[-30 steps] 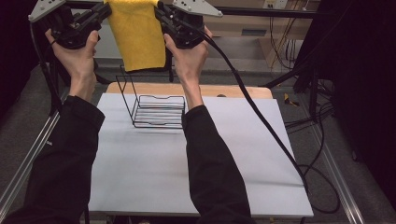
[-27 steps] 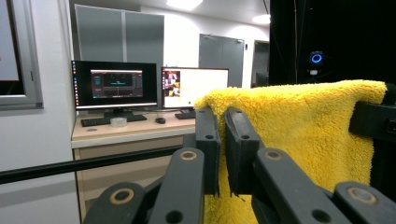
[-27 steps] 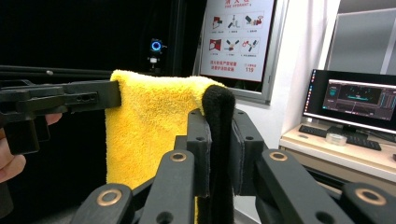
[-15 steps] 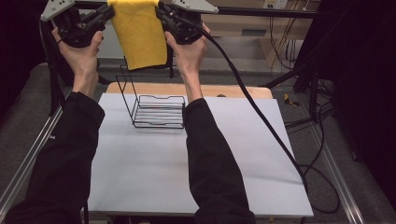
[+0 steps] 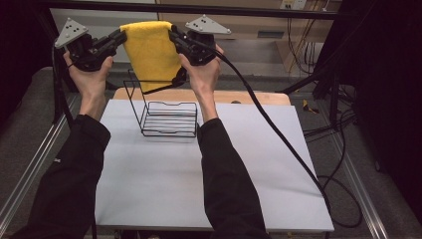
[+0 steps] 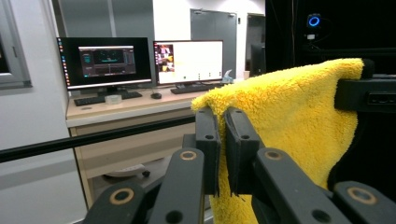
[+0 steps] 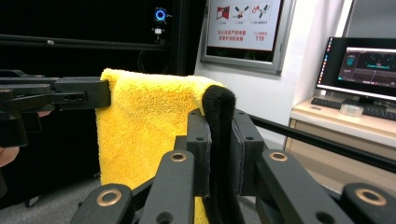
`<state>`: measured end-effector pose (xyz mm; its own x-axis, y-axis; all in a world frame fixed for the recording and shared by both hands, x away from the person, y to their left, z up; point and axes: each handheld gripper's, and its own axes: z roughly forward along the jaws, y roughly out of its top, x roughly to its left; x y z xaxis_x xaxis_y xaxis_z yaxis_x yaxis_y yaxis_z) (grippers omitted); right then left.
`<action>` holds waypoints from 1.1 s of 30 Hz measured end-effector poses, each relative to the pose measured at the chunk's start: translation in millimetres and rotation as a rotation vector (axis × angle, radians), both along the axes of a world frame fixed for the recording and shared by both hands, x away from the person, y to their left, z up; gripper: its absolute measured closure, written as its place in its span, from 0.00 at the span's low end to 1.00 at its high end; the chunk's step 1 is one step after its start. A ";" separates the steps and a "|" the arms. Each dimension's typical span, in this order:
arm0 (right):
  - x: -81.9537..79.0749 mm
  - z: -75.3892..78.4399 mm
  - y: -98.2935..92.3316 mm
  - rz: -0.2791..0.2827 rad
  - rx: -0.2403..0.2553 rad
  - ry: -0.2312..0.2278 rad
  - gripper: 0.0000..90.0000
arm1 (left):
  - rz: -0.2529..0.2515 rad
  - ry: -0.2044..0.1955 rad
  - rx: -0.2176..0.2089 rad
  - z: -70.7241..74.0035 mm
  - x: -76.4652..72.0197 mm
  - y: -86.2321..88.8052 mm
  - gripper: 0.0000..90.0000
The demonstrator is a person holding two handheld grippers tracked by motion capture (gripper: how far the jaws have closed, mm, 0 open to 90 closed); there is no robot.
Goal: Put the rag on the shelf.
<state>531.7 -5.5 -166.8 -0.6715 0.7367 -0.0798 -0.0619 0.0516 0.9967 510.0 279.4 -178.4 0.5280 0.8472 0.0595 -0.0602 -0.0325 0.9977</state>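
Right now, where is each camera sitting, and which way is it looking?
High view: above the person's side, looking forward and down on the white table and wire rack; both forearms, left claw and right claw show.
Left gripper view: rides the left claw, looking along its jaws towards a desk with monitors.
Right gripper view: rides the right claw, facing the other claw and a wall poster.
All three share the yellow towel, pinched at both top corners.
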 end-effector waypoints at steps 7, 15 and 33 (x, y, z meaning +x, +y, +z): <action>-0.9 -18.6 -3.0 -0.003 -0.015 0.040 0.89 | 0.000 0.030 0.039 -16.6 1.6 -3.0 0.94; 0.8 -41.6 -1.6 0.006 -0.027 0.085 0.89 | 0.013 0.052 0.086 -28.9 2.5 -3.3 0.94; -16.2 -32.0 -11.2 0.033 0.000 0.028 0.89 | -0.039 0.003 0.068 -16.9 -19.2 -1.8 0.94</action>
